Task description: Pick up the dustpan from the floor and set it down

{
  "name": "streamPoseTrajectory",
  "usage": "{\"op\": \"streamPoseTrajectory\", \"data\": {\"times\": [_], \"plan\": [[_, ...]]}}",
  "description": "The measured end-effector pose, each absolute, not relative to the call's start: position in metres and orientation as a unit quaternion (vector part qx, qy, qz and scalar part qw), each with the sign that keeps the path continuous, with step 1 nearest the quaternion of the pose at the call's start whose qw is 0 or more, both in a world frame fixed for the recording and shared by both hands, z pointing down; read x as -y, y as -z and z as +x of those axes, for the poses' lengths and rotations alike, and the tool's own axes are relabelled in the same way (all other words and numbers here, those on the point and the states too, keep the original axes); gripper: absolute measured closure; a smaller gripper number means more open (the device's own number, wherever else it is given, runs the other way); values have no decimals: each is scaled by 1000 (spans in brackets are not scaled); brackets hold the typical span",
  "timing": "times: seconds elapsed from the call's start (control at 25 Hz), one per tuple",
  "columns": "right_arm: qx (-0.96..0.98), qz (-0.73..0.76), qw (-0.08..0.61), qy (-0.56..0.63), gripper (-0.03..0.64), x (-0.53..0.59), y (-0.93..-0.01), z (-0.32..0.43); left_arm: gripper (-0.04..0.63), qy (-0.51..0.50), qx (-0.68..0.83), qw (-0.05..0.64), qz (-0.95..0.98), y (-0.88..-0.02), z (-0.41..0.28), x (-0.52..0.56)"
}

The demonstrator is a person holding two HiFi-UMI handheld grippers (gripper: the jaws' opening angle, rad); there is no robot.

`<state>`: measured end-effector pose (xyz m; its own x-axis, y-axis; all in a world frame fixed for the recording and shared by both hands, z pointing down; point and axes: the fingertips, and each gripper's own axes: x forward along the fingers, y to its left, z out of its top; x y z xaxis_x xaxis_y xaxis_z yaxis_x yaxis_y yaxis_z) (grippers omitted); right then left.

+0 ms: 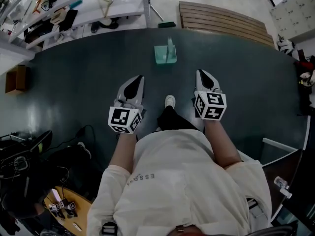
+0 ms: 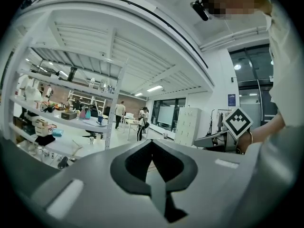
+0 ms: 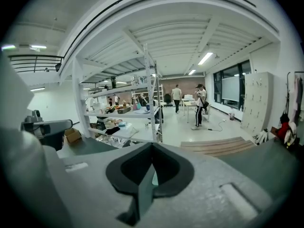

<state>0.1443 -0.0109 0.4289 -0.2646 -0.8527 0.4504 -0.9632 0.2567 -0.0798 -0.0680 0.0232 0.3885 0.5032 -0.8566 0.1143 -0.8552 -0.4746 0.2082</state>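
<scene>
dustpan (image 1: pixel 165 54), pale green, on dark floor (image 1: pixel 74 92) ahead of left tool (image 1: pixel 140 78) and right tool (image 1: pixel 201 73), both with jaws together

translucent green dustpan (image 1: pixel 165 53) (handle upright) on dark floor (image 1: pixel 74 97)

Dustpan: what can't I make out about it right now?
- Head view: dustpan too small to read its contents.
- Right gripper view: only a teal sliver, probably it, beside the shut fingers; right gripper's body hides the rest.
- Left gripper view: left gripper's body blocks the floor.
</scene>
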Motion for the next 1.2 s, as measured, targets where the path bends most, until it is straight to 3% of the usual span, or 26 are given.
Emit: {"op": "streamPoseTrajectory", "data": {"times": [0.48,0.84,1.2], "plan": [[787,545,207,-202,626,166,-477,155,578,-3,532,138,835,-416,-48,124],[769,528,262,-249,626,226,-547,115,578,-31,534,175,827,-463,-66,189],[726,527,326,-297,418,268,-650,74,578,-35,521,194,831,-514,-86,261]]}}
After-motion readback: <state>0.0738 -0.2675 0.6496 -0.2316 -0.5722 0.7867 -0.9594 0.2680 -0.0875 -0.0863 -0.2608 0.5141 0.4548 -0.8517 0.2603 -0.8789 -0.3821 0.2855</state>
